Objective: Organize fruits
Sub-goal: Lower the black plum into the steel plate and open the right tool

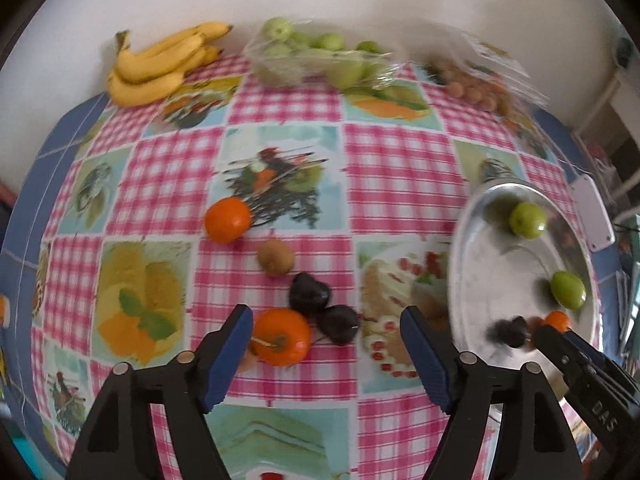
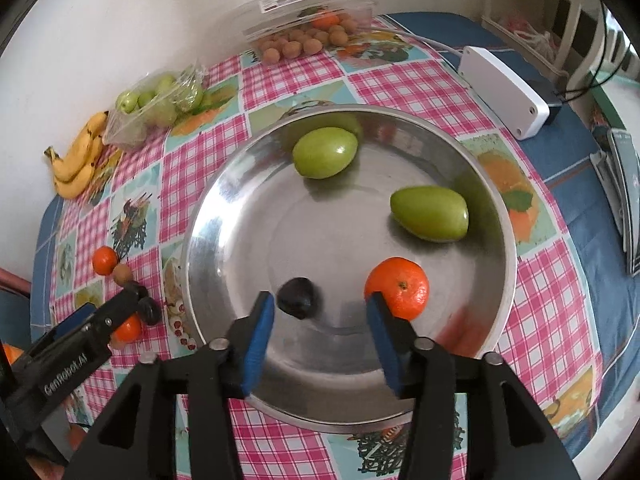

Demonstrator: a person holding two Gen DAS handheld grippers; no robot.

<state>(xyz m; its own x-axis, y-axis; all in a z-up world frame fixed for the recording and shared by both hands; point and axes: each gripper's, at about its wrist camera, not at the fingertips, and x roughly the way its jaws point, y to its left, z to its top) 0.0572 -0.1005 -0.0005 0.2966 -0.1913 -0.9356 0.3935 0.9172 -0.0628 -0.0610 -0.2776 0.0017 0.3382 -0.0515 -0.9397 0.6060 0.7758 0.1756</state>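
Here the table under its checked pink tablecloth (image 2: 280, 76) is carrying everything, and the round steel tray (image 2: 208, 240) is holding four fruits: two green ones (image 2: 325, 152) (image 2: 430, 212), one tangerine (image 2: 398, 286) and one dark plum (image 2: 296, 298). At the far edge by the wall one bunch of bananas (image 1: 160, 64) is lying beside one torn plastic bag of green fruits (image 1: 312, 56), and one clear lidded box (image 2: 312, 8) is sitting with small brown fruits (image 2: 296, 46) spilling out in front of it. Loose on the cloth are lying two more tangerines (image 1: 227, 220) (image 1: 280, 336), one kiwi (image 1: 275, 257) and two dark plums (image 1: 309, 292) (image 1: 339, 325). The left gripper (image 1: 326, 354) is hanging with jaws wide apart over the nearer loose tangerine, gripping nothing. The right gripper (image 2: 320, 340) is hovering over the tray, jaws apart and empty, the plum just beyond its left finger, the tangerine touching or just behind its right fingertip.
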